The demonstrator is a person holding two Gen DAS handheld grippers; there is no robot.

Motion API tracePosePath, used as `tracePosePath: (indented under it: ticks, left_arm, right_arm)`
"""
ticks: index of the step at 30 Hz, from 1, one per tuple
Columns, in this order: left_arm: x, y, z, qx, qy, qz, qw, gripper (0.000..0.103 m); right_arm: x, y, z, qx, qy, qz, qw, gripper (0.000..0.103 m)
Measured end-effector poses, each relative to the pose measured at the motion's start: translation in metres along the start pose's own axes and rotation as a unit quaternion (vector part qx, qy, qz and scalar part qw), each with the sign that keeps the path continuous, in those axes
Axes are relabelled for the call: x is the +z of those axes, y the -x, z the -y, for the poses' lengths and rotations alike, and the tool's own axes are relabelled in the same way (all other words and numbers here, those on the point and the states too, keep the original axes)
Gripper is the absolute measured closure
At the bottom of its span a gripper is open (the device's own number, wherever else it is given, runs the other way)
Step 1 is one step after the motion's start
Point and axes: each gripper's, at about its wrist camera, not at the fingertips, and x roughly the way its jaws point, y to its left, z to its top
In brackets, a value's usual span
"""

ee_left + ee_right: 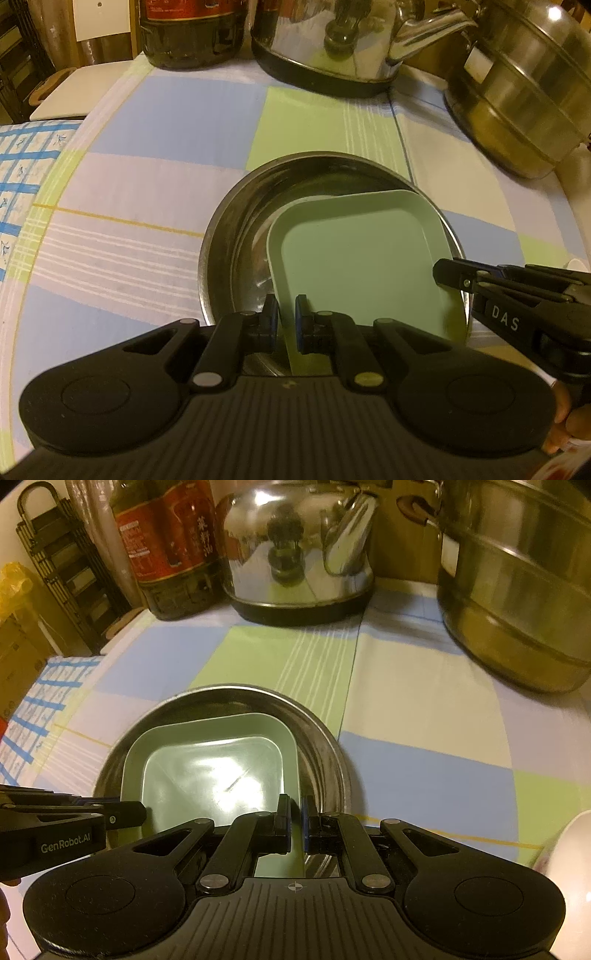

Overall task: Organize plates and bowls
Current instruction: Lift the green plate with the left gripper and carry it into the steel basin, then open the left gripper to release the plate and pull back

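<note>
A pale green square plate [354, 266] lies inside a round steel plate [243, 225] on the checked tablecloth; both also show in the right wrist view, the green plate [210, 771] in the steel plate [321, 746]. My left gripper [286, 319] is shut on the green plate's near left rim. My right gripper [296, 821] is shut on its near right rim. The right gripper enters the left wrist view from the right [480, 284]. The left gripper enters the right wrist view from the left [110, 818].
A steel kettle [295, 550], a dark oil bottle [166, 546] and a large steel pot [517, 583] stand along the back. A white bowl's edge [569, 853] shows at the right. A blue-checked cloth [22, 177] lies at the left.
</note>
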Motion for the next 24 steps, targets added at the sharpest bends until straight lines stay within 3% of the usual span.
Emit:
tracePosePath:
  ticks: [14,20,23,24]
  left_arm:
    - [0.003,-0.019,-0.004,0.006,-0.007,-0.015,0.9998,0.094]
    - [0.004,-0.019,-0.002,0.008,-0.011,-0.012,0.9998,0.085]
    - [0.003,-0.012,-0.001,0.007,-0.013,-0.002,0.9999,0.083]
    - [0.003,-0.01,0.0,0.006,-0.016,0.002,0.9998,0.082]
  right_arm:
    - [0.0,-0.023,0.005,-0.002,-0.019,-0.015,1.0,0.097]
    - [-0.002,-0.021,0.01,0.013,-0.036,-0.004,0.999,0.096]
    - [-0.001,-0.011,0.009,0.014,-0.037,0.015,0.999,0.087]
    - [0.0,-0.007,0.009,0.016,-0.036,0.021,0.999,0.078]
